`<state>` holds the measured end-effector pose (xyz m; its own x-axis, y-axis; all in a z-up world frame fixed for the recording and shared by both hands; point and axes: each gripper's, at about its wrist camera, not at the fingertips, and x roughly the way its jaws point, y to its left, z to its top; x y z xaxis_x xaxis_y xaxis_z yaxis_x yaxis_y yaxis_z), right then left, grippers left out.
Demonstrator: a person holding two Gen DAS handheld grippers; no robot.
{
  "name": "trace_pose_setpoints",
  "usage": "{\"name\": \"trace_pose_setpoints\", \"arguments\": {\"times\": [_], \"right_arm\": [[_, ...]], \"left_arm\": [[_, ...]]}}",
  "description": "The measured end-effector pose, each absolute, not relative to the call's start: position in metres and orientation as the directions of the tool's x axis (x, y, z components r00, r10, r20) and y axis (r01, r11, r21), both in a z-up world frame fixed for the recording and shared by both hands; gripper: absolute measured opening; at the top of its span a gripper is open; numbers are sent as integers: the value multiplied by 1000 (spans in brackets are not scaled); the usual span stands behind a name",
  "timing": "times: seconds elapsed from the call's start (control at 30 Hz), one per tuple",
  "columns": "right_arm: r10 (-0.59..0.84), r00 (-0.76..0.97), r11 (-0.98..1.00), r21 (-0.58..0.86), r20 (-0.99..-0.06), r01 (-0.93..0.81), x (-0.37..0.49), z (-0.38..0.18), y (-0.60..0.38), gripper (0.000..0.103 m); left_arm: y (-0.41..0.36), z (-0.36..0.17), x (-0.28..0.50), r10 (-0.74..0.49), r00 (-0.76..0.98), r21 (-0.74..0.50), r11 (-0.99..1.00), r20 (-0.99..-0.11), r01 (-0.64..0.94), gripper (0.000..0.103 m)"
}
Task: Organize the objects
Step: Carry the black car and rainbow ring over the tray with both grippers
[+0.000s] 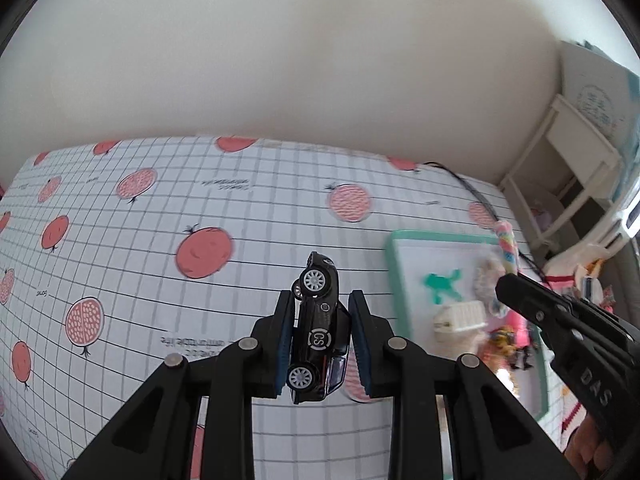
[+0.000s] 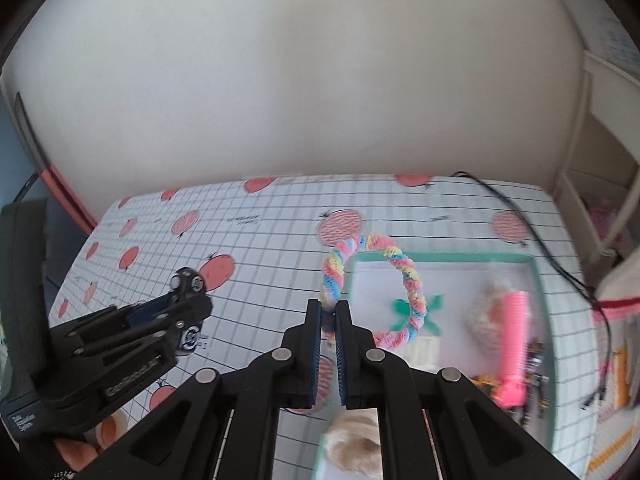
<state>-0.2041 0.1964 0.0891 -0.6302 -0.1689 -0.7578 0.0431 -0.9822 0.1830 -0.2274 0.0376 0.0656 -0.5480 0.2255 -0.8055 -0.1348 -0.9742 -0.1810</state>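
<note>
Aloft above the table, a black toy car (image 1: 319, 328) marked "CS" hangs nose-down between the blue pads (image 1: 285, 334) of the left gripper (image 1: 320, 300), its silver wheels facing the camera and its fingers closed onto the car's roof and underside. Seen from the right wrist, the same left gripper (image 2: 188, 300) sits to the left, the car (image 2: 187, 280) poking out past its tips. To the right, the right gripper (image 2: 328, 306) has its fingers nearly together, pinching the lower left part of a fluffy pastel twisted ring (image 2: 376, 288) in pink, blue, yellow and white, which stands up above the near-left corner of a shallow white tray (image 2: 540, 280) with a mint-green rim. In the left wrist view that ring (image 1: 507, 244) shows edge-on at the tip of the right gripper (image 1: 505, 282), over the tray (image 1: 394, 276).

Inside the tray lie a bright pink comb-like item (image 2: 514, 344), a pale fuzzy object (image 2: 486, 312) just left of it, a small white ribbed piece (image 1: 460, 318) and a blurred cluster of yellow-and-black bits (image 2: 532, 380); a green figure (image 1: 442, 282) is printed on the tray floor. A beige fluffy ball (image 2: 354, 446) rests at the tray's near edge.

Everything sits over a white grid-patterned tablecloth (image 1: 160, 264) printed with red pomegranates. A thin black cable (image 2: 532, 232) trails along the table's far right side, and a plain wall (image 1: 280, 60) stands behind. White shelving (image 1: 568, 168) stands far right.
</note>
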Motion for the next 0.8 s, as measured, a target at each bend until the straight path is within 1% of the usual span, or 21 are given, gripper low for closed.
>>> {"name": "trace_pose_setpoints", "arguments": {"times": [0.17, 0.37, 0.53, 0.8], "right_arm": [[-126, -650, -983, 182, -749, -19, -185, 100, 233, 7], [-91, -670, -979, 188, -737, -74, -169, 108, 269, 7], [-77, -679, -976, 196, -731, -100, -160, 108, 297, 7], [-97, -640, -973, 207, -762, -100, -167, 81, 310, 7]], "left_arm": [[73, 79, -206, 261, -550, -175, -963, -793, -205, 29], [113, 81, -187, 294, -520, -166, -946, -802, -280, 29], [131, 80, -182, 301, -509, -162, -940, -806, -300, 29], [166, 47, -185, 308, -413, -166, -924, -857, -344, 29]]}}
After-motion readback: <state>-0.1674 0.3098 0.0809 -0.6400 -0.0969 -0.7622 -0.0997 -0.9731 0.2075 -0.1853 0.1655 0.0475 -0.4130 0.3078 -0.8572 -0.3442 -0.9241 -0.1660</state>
